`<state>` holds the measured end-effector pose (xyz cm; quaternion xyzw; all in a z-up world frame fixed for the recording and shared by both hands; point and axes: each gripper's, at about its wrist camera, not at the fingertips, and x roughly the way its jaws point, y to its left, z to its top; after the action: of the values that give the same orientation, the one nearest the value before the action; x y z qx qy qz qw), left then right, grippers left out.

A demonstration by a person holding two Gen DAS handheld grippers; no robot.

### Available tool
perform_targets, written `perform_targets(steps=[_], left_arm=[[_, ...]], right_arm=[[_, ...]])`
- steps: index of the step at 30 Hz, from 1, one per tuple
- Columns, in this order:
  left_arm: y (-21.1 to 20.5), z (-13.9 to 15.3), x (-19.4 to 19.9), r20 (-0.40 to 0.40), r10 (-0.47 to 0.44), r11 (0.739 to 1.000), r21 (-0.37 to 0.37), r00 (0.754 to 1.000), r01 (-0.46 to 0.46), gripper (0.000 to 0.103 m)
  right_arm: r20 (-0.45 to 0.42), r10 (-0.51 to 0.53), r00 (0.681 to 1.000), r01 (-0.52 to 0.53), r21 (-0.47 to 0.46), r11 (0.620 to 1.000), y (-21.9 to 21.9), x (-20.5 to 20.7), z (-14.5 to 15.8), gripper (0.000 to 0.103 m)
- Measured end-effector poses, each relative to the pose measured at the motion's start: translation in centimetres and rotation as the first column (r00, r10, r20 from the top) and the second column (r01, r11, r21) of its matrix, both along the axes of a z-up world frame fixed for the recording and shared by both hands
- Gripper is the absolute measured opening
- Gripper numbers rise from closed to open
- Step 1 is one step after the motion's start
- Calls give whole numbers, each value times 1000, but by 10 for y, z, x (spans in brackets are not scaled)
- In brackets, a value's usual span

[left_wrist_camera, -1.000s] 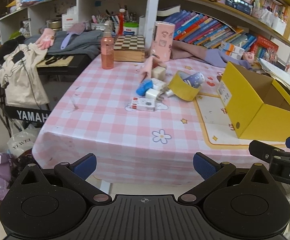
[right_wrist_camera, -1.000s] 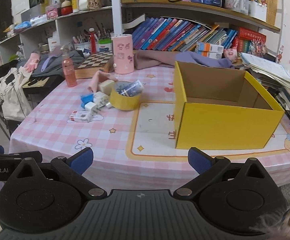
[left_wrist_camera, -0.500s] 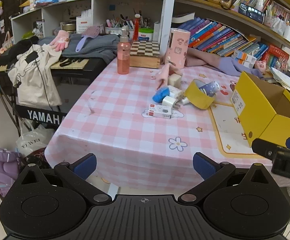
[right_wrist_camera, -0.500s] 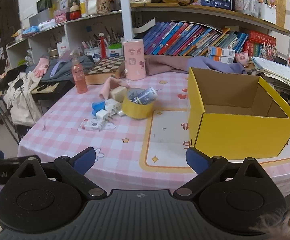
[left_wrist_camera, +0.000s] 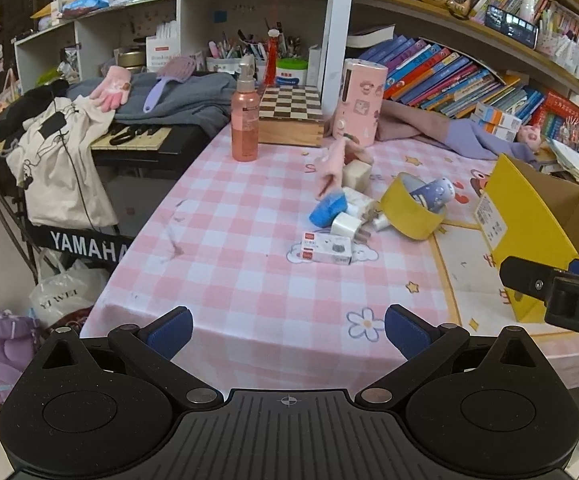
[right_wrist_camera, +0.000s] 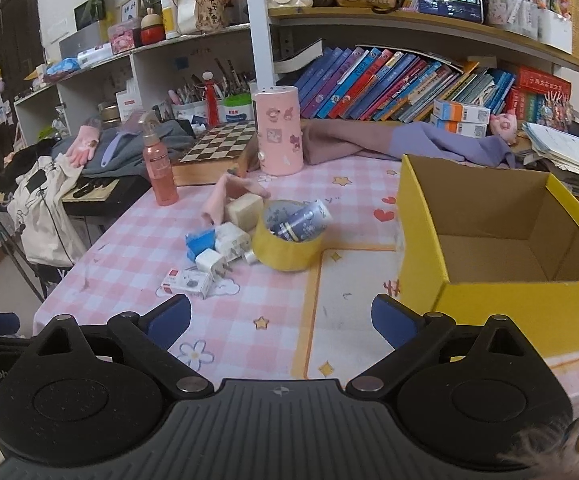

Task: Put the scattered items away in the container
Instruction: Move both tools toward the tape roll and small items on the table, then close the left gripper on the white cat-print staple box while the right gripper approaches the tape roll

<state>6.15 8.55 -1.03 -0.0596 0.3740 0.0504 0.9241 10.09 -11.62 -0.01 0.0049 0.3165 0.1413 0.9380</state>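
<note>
I have both the left gripper (left_wrist_camera: 288,330) and the right gripper (right_wrist_camera: 281,322) spread wide and empty, short of the table edge. The yellow box (right_wrist_camera: 501,248) sits open — the scattered items lie just left of it: yellow tape roll (right_wrist_camera: 287,246), white charger (right_wrist_camera: 211,263), small white carton (right_wrist_camera: 187,283).

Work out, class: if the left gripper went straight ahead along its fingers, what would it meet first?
Probably the small white box on the table, just ahead of the open left gripper; the white plug lies behind it. Depth is unclear.
</note>
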Motion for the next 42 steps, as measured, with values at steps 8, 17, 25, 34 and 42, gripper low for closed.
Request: perform_targets(steps=[8, 17, 25, 34, 42], left_arm=[[-1, -10, 38, -30, -25, 1000, -5, 999, 24, 102], [-7, -33, 86, -92, -69, 998, -15, 993, 68, 101], [-6, -51, 123, -148, -84, 996, -3, 985, 84, 98], [-9, -65, 155, -184, -120, 993, -13, 976, 120, 92], [-17, -74, 165, -212, -156, 985, 42, 965, 168, 71]], right_arm=[[-37, 17, 999, -17, -13, 1000, 11, 45, -8, 99], [-119, -2, 993, 1, -10, 1000, 15, 99, -25, 99], [-196, -17, 980, 16, -5, 1000, 23, 144, -46, 99], [-258, -34, 966, 33, -8, 999, 28, 182, -62, 100], [-279, -20, 960, 23, 8, 1000, 34, 201, -70, 100]])
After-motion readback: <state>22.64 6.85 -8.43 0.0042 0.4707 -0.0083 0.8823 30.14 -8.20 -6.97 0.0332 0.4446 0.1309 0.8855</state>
